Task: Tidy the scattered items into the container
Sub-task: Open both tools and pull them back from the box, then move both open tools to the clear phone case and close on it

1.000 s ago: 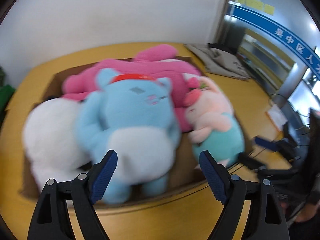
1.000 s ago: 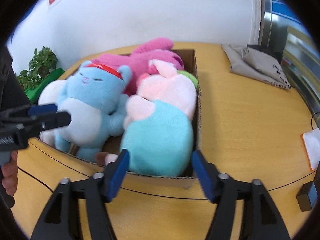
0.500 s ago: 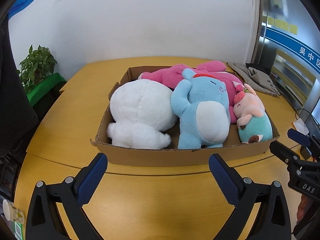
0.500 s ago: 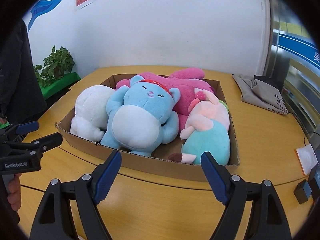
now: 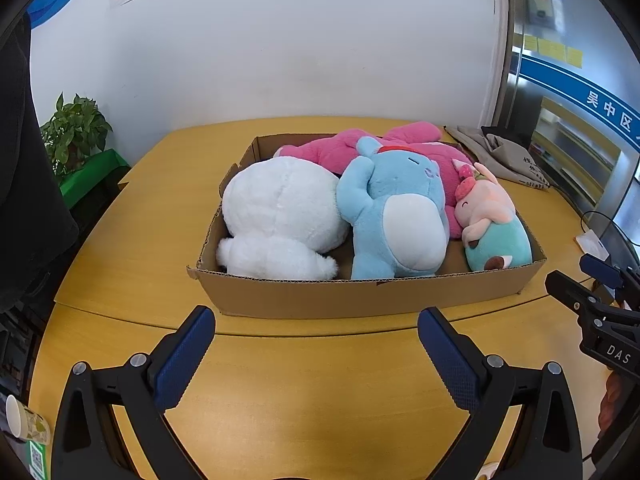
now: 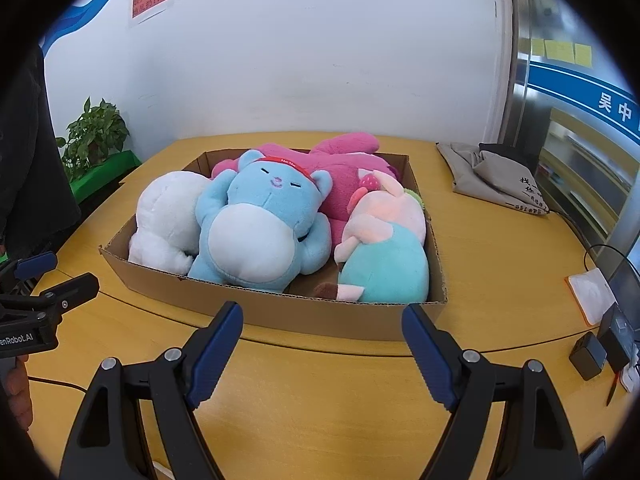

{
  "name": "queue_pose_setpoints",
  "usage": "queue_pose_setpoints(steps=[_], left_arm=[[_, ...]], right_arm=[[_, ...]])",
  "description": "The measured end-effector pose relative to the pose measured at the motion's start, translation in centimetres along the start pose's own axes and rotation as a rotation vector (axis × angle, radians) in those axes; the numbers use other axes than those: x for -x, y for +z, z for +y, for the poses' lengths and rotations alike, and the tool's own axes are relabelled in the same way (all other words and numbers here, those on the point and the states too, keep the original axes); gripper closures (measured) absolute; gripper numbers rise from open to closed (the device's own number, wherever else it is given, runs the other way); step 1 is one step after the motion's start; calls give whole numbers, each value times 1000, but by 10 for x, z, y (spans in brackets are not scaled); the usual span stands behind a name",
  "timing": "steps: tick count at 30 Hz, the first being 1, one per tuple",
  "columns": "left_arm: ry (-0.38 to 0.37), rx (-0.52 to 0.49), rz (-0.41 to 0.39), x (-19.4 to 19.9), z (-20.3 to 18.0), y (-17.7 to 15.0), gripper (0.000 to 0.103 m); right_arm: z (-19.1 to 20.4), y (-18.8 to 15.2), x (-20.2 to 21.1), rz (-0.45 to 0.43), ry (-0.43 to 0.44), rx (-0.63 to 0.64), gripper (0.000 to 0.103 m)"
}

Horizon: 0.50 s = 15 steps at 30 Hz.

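Four plush toys in box, beyond both empty tools.

Both wrist views angled down over the table, near the box (shared), left view further left

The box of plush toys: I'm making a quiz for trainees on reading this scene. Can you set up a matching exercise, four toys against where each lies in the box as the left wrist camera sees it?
Toys:
1. white plush
2. blue plush
3. pink plush
4. teal-bodied plush

Places in the box:
A. right end
B. along the far wall, behind the others
C. left end
D. middle, belly up

Pairs: 1-C, 2-D, 3-B, 4-A
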State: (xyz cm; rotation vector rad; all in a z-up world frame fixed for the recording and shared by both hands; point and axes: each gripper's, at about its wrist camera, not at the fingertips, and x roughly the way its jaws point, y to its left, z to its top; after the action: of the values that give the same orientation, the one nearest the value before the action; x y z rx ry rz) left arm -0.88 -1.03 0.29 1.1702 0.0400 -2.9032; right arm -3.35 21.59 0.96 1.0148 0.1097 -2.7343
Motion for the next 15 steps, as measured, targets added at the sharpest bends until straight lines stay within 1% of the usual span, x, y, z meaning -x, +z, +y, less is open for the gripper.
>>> queue_pose_setpoints(steps=[9, 13, 15], left_arm=[[-26, -15, 14, 10, 0, -7, 0], [-76, -25, 49, 15, 1, -17, 0], [-110, -40, 83, 17, 1, -27, 0]], right_arm=[[-1, -6, 13, -8, -1, 3, 21], [-7, -13, 19, 2, -1, -15, 21], [-10, -20, 23, 19, 2, -21, 21]])
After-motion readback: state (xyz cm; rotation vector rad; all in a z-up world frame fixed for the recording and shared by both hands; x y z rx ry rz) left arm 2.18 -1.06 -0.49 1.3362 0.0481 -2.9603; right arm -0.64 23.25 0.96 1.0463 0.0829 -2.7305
